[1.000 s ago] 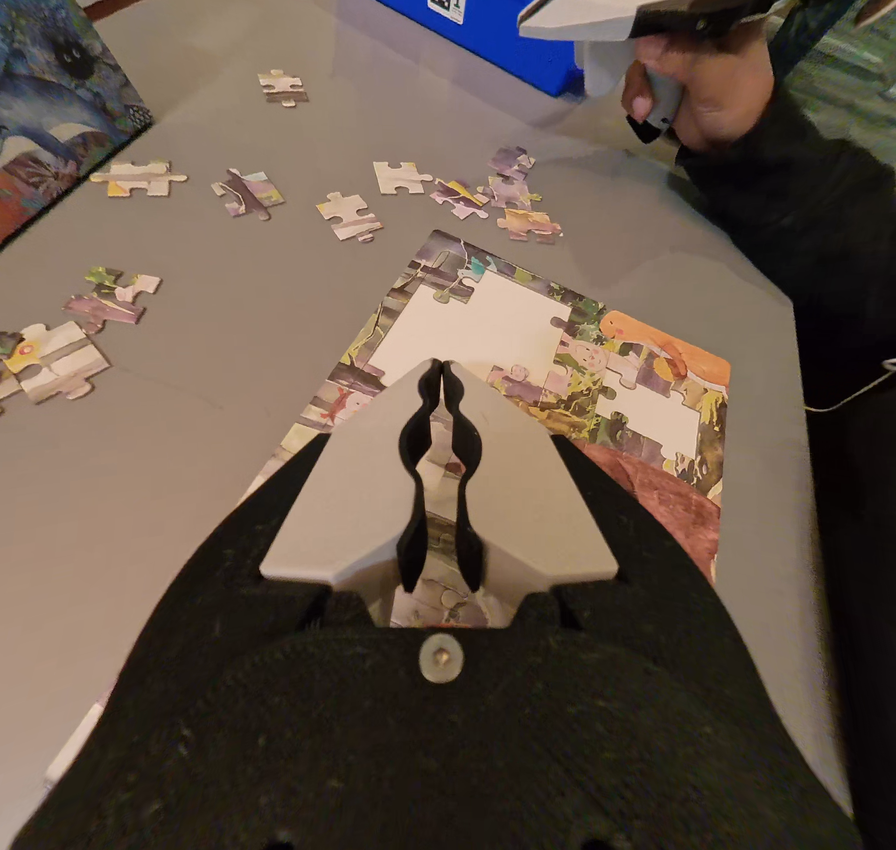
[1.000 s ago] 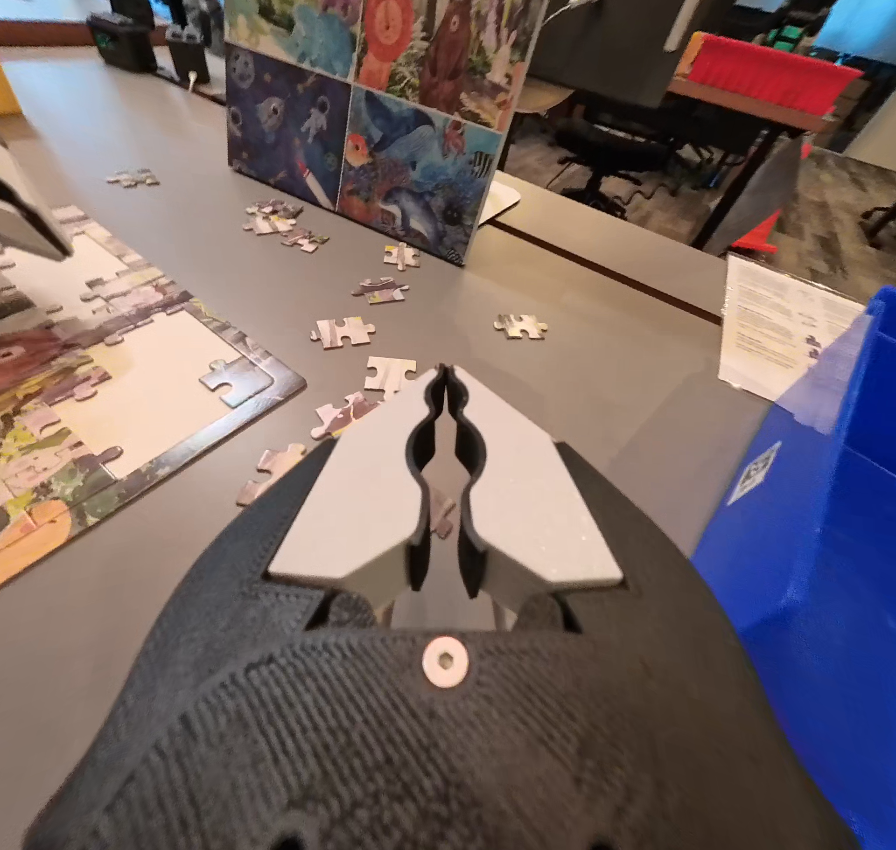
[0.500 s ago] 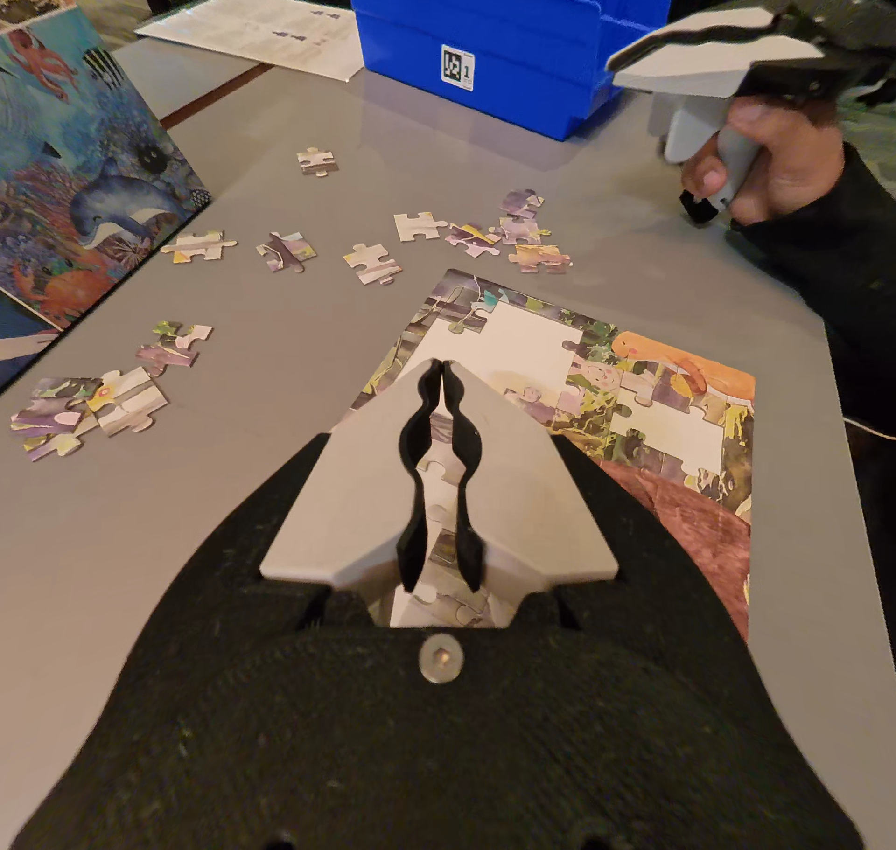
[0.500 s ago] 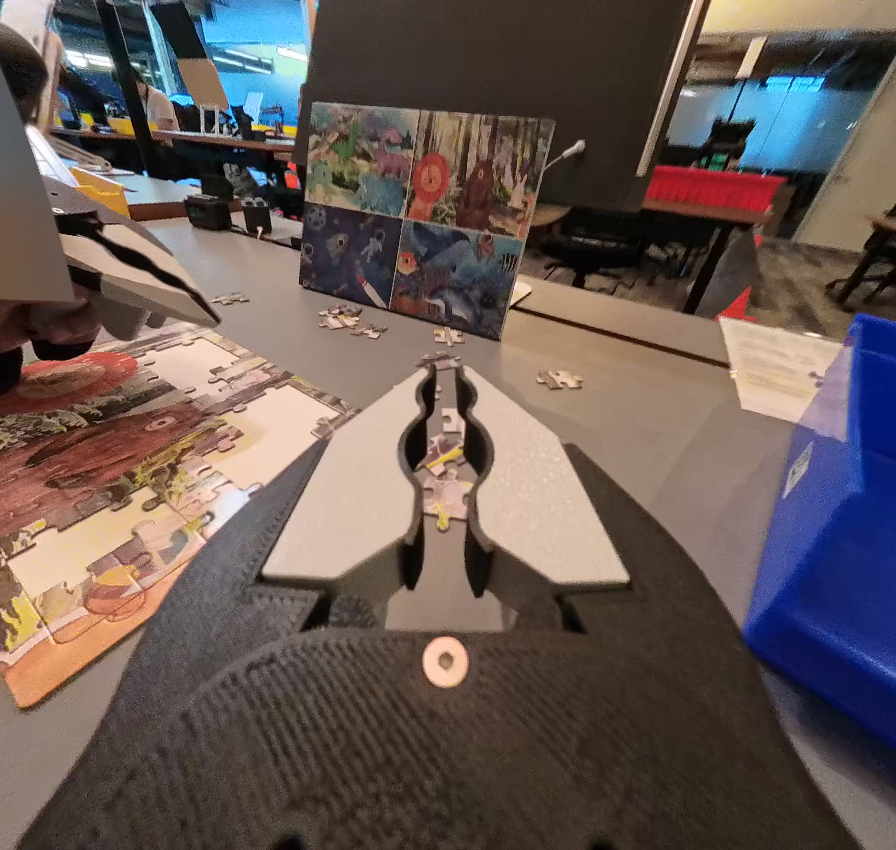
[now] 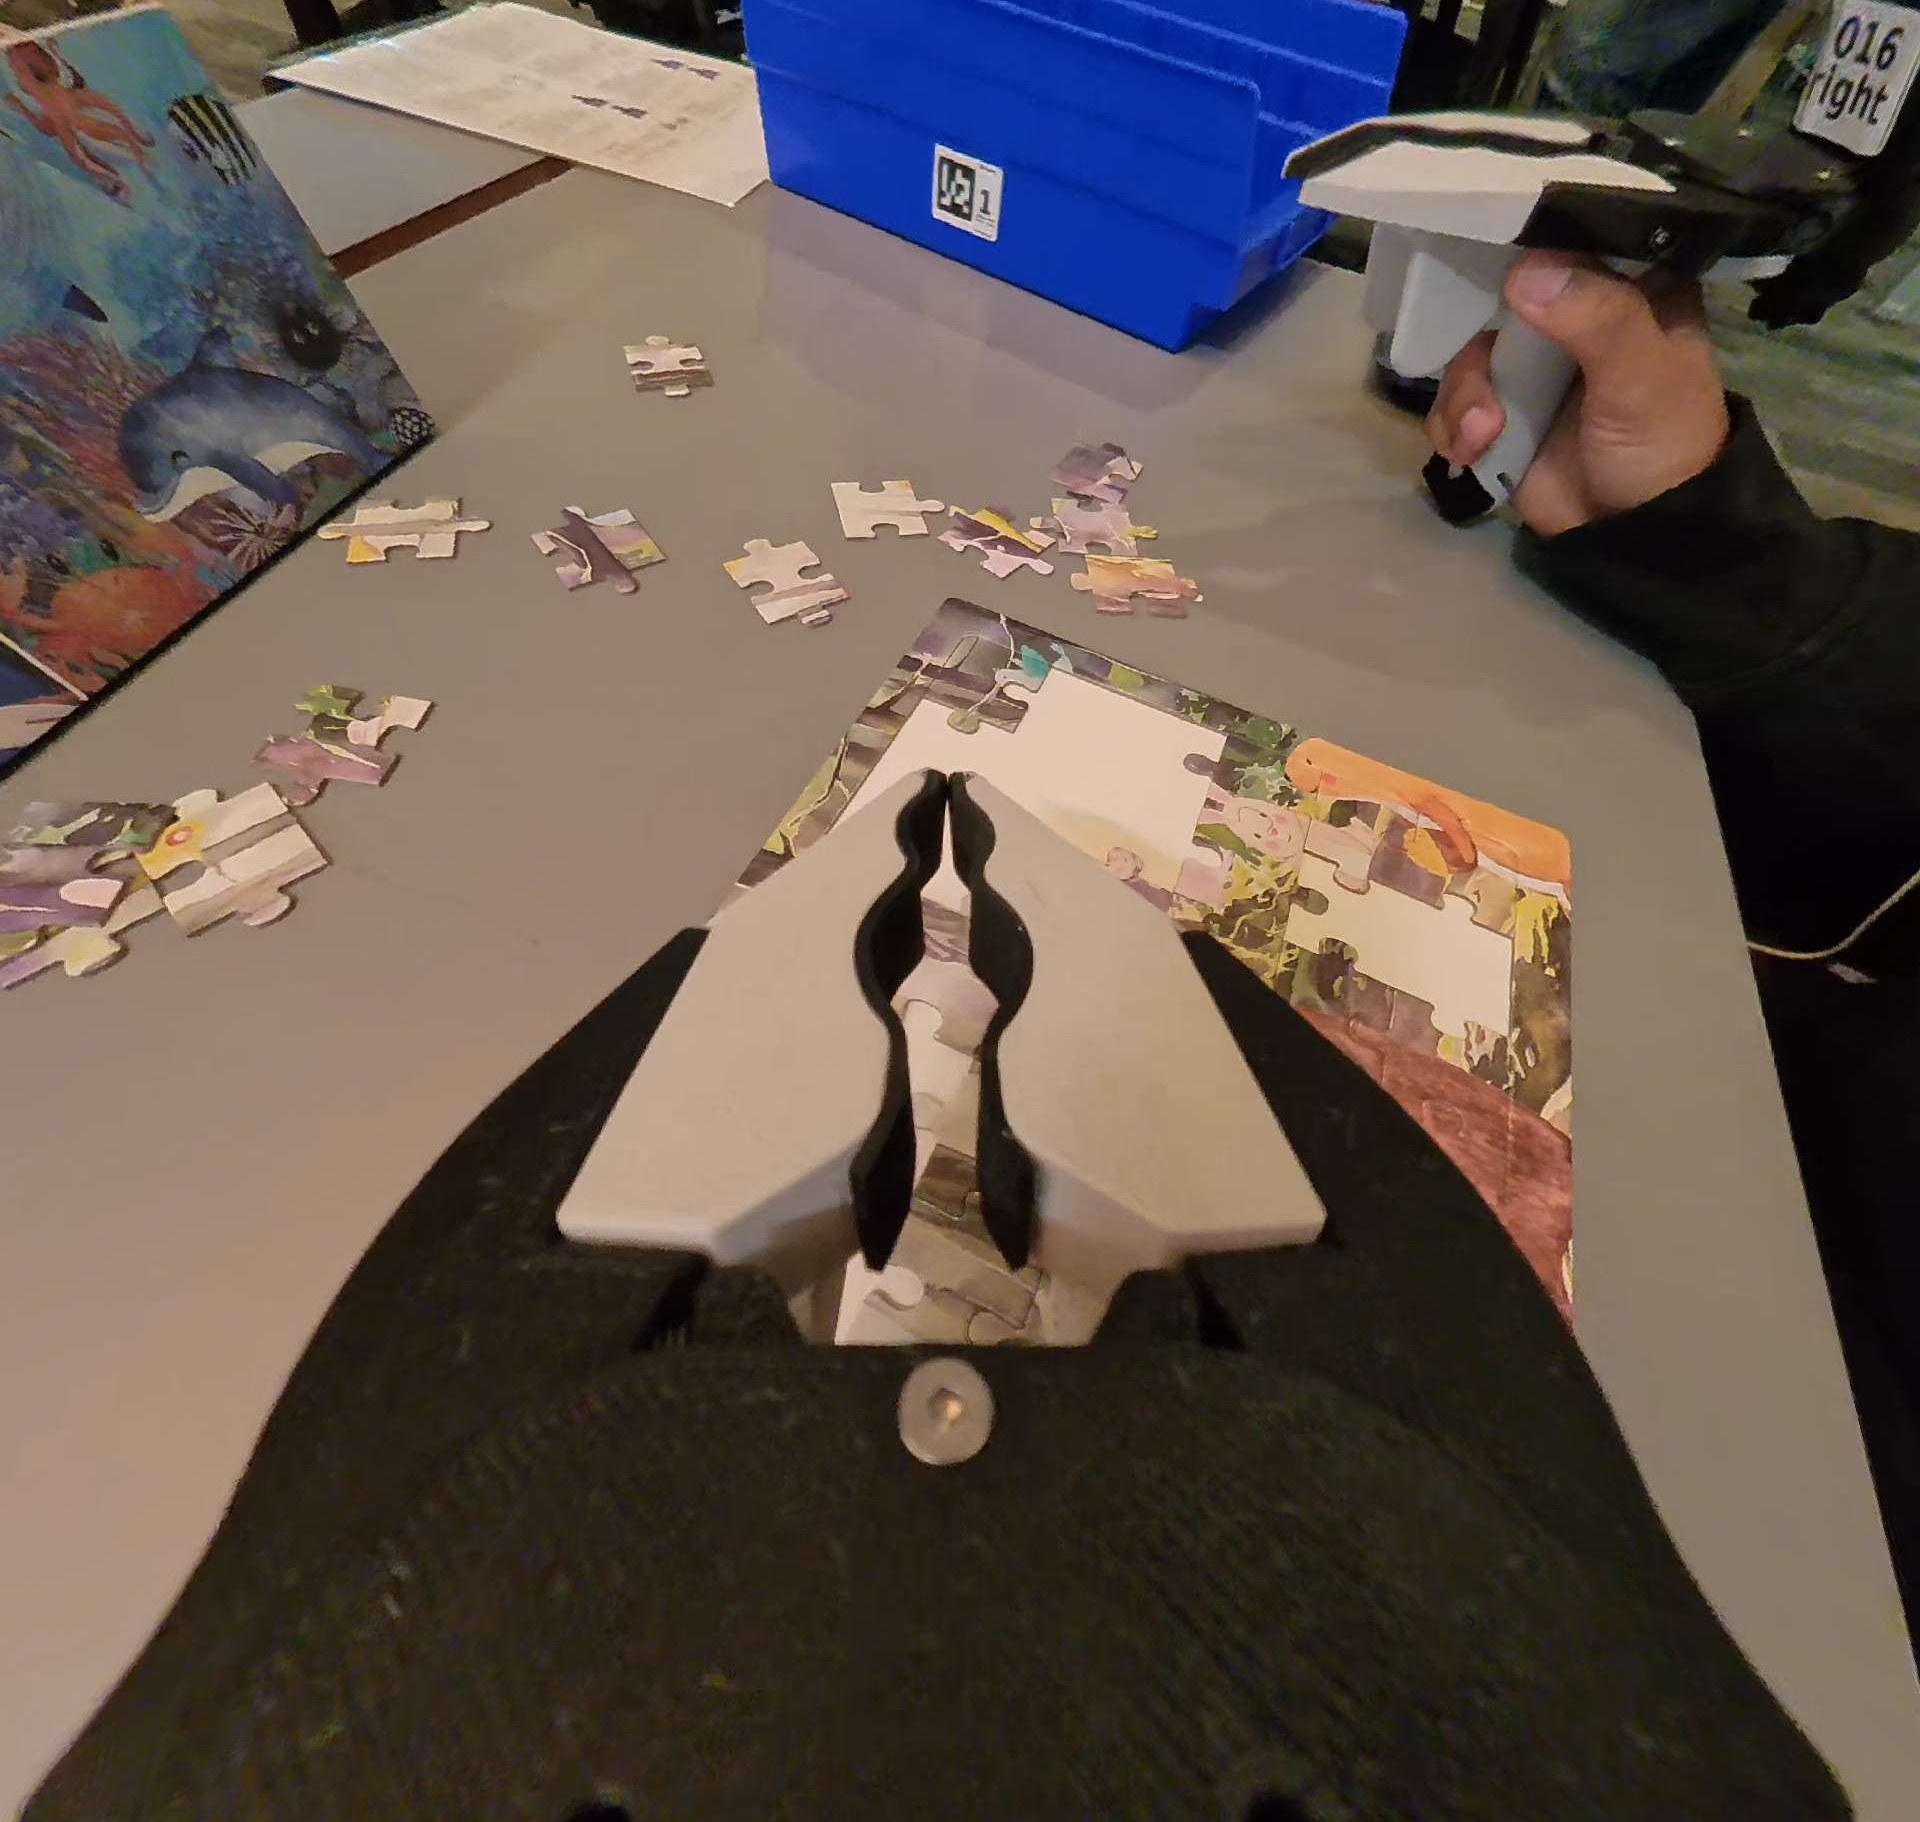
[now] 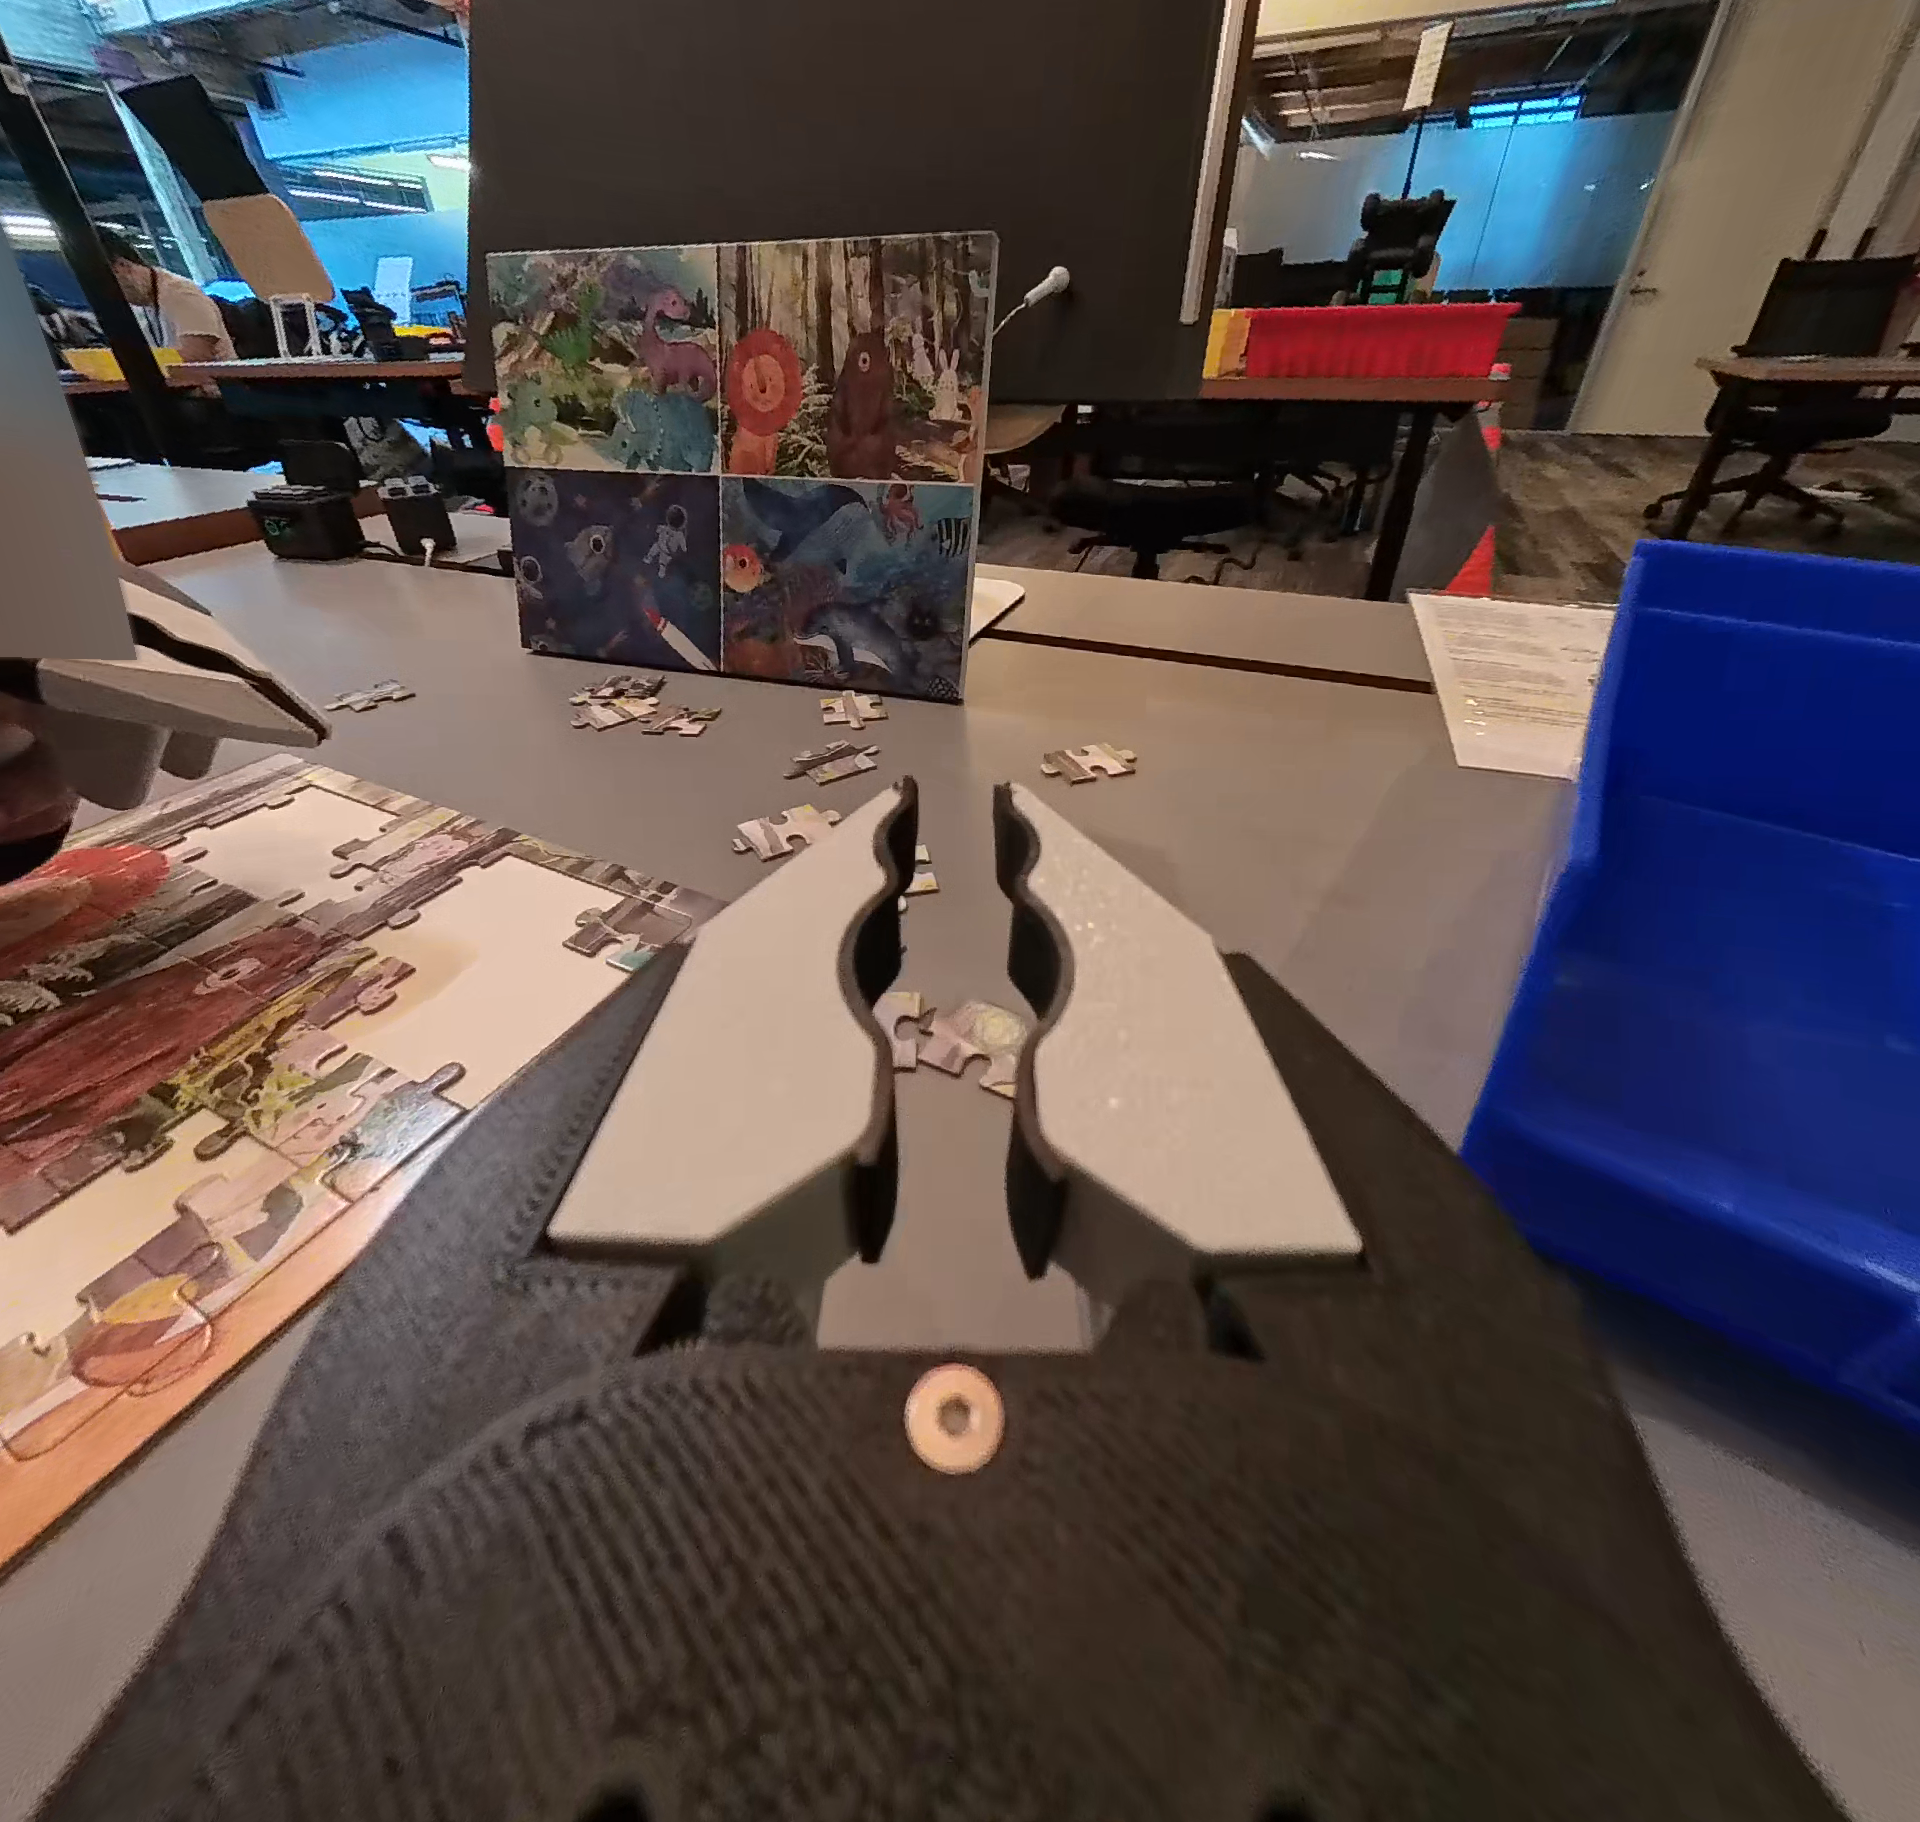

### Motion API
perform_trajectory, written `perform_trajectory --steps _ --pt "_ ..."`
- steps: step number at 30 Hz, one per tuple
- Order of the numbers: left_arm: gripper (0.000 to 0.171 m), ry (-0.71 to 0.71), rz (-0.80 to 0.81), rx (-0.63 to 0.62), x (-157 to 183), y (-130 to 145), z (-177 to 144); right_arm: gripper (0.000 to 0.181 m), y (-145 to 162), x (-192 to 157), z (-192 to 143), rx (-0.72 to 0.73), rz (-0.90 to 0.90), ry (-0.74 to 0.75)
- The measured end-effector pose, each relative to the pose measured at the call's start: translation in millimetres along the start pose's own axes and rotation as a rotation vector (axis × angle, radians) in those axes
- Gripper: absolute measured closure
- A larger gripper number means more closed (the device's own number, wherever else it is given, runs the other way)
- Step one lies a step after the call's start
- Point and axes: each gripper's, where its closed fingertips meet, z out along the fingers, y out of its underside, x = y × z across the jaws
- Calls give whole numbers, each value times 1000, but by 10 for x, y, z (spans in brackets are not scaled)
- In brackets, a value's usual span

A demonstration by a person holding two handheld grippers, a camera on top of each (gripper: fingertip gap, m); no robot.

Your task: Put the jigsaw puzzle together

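A partly assembled jigsaw puzzle (image 5: 1382,899) lies flat on the grey table (image 5: 520,941), with blank gaps in it; it also shows in the right wrist view (image 6: 260,993). My left gripper (image 5: 948,780) is shut and empty, raised above the puzzle's left part. My right gripper (image 6: 954,790) is open and empty, held above a small cluster of loose pieces (image 6: 961,1034) beside the puzzle's corner. It also shows in the left wrist view (image 5: 1455,167), held by a hand. Loose pieces (image 5: 784,577) lie scattered beyond the puzzle.
A blue bin (image 5: 1060,110) stands at the far edge, right of my right gripper (image 6: 1745,941). The puzzle box (image 6: 743,463) stands upright at the back. A paper sheet (image 5: 540,89) lies beside the bin. More pieces (image 5: 208,858) lie left. There is about 25 cm between the tips of the two grippers.
Both grippers have lifted and tilted up, so more of the room shows. My right gripper has opened from shut. My left gripper stays shut.
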Motion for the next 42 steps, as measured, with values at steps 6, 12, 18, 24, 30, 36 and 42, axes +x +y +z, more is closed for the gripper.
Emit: perform_trajectory --steps 6,12,18,24,30,36,42 --pt "171 43 -59 20 -4 -12 -21 169 34 8 37 -24 3 1" --pt "171 35 -88 24 -74 12 -26 167 58 -7 54 -39 -16 6" --pt "171 51 -110 51 -73 -24 -48 166 119 -27 99 -83 -44 13" --pt "170 69 -130 57 -69 -25 -52 166 151 -33 120 -106 -60 21" --pt "169 66 -122 75 -61 -73 -82 166 137 -38 110 -94 -102 51" --pt "167 67 -136 95 -80 -99 -103 166 170 -48 134 -118 -116 51" --pt "167 58 -146 108 -115 -107 -115 165 189 -37 146 -132 -97 44"
